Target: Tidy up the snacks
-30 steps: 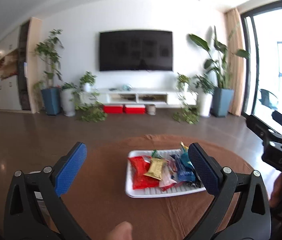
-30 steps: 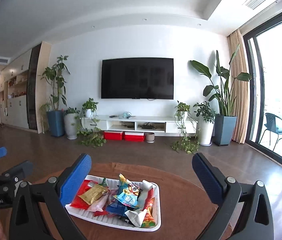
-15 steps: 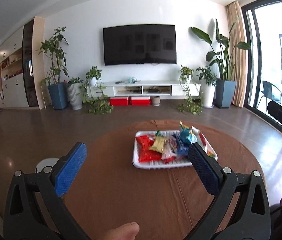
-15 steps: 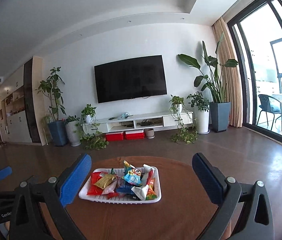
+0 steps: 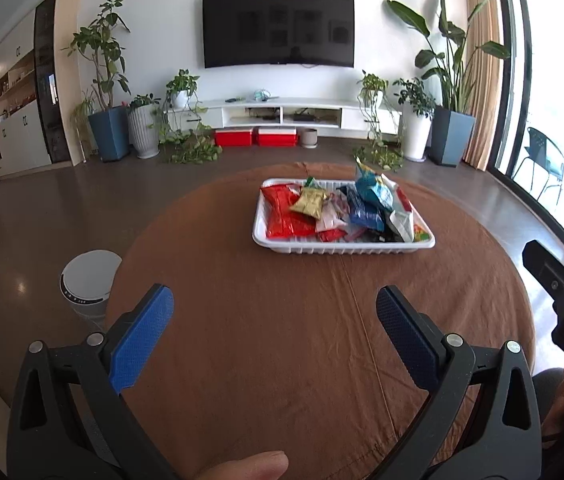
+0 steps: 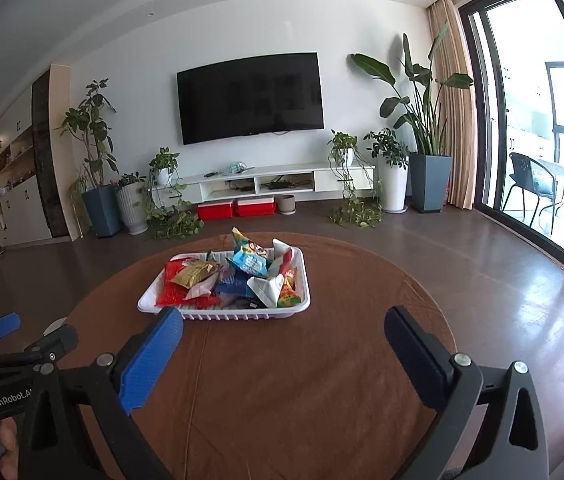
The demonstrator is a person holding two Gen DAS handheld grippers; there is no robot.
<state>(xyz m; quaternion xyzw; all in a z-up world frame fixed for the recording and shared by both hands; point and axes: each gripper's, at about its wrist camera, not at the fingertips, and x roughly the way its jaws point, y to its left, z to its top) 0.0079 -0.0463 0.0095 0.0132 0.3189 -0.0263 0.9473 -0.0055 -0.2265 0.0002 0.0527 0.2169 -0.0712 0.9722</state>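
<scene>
Nearest the left wrist camera, a fingertip (image 5: 249, 465) pokes in at the bottom edge, and the left gripper (image 5: 274, 312) hangs over the near part of the brown-clothed round surface (image 5: 282, 340) with its jaws released and nothing between the blue pads (image 5: 141, 338). The right gripper (image 6: 284, 334) is likewise spread wide and empty above the cloth, just to the right of its partner; each tool shows at the edge of the other's view. Farther along, toward the far half of the surface, sits a white ribbed tray (image 5: 342, 246) heaped with snack packets (image 6: 237, 278): a red bag (image 5: 284, 212) on its left side, a gold packet (image 5: 310, 202) lying on top of that, blue bags (image 5: 366, 208) in the middle with one light blue packet (image 6: 247, 258) standing up highest, and a white wrapper (image 6: 267, 288) toward the right. Both grippers are well apart from the tray. On the floor just left of the surface stands a white round bin (image 5: 89, 280). Beyond, against the far wall, are a low white cabinet (image 6: 265, 182) with red boxes (image 5: 255, 137) beneath, potted plants (image 6: 93, 160) at either side, and a dark television (image 5: 277, 29) mounted above.
</scene>
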